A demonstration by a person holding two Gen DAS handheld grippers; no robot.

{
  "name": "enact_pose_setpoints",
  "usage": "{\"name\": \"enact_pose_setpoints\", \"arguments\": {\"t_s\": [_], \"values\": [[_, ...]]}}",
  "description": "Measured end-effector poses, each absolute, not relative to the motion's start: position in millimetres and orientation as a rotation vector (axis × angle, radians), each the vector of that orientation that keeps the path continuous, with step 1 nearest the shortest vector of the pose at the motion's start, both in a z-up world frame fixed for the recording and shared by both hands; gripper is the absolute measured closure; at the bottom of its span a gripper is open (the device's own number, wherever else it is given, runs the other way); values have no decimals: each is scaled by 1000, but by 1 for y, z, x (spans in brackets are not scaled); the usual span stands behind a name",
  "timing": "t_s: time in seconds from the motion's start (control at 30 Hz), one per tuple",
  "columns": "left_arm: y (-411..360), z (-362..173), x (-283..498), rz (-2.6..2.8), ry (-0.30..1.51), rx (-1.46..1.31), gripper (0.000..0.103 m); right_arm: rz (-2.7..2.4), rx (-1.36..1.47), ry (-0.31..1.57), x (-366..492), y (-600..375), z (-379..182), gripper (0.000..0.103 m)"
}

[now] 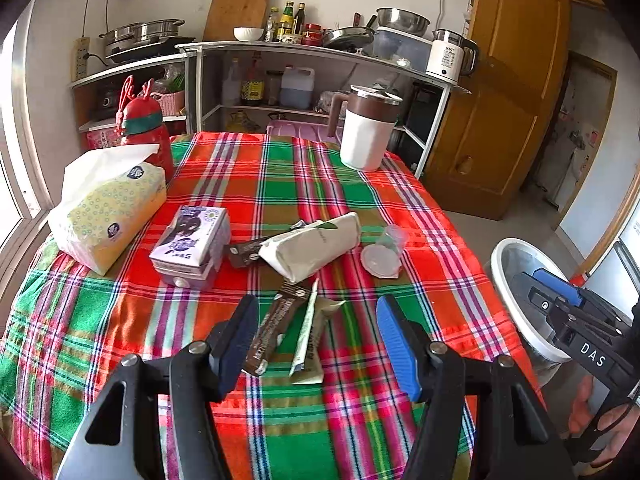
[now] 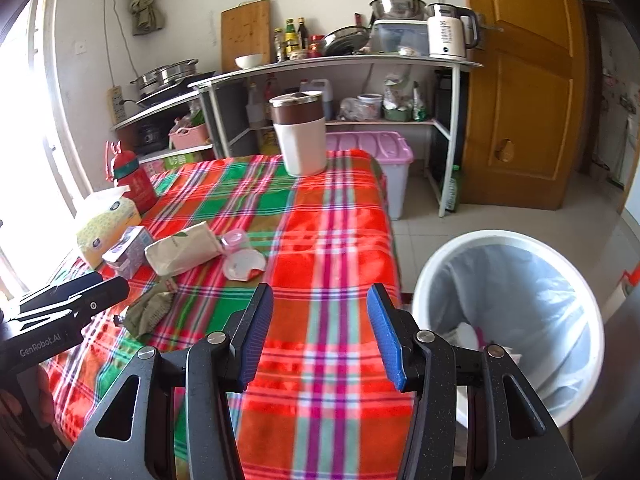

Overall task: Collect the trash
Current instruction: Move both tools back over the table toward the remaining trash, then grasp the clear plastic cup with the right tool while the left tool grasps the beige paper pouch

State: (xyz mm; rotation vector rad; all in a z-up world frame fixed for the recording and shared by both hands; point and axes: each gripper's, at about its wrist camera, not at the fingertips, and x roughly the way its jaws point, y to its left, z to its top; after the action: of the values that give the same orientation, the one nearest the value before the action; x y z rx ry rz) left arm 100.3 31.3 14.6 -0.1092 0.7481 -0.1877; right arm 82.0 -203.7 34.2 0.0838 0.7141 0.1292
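left gripper [image 1: 318, 338] fingers spread over a dark brown flat foil sachet wrapper [image 1: 276, 330] on the plaid tabletop [image 1: 224, 184]: looks light, floppy, slick; pinch mid-length. right gripper [image 2: 320, 334] fingers spread, empty.

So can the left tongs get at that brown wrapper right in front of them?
Probably yes: the left tongs are open, and the brown wrapper lies flat between the fingers with nothing covering it.
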Motion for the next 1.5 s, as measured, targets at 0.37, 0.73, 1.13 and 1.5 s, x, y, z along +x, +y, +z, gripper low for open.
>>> {"name": "enact_pose_setpoints", "arguments": {"t_s": [0.37, 0.73, 1.13, 1.5], "values": [[52, 7, 130, -191, 769, -122, 36, 239, 81, 783, 131, -169, 18, 53], [60, 1, 150, -186, 791, -129, 34, 324, 70, 863, 185, -147, -3, 50], [46, -1, 168, -225, 818, -90, 32, 308, 78, 867, 200, -147, -10, 72], [10, -5, 179, -293, 833, 9, 31, 276, 101, 857, 185, -163, -8, 73]]}}
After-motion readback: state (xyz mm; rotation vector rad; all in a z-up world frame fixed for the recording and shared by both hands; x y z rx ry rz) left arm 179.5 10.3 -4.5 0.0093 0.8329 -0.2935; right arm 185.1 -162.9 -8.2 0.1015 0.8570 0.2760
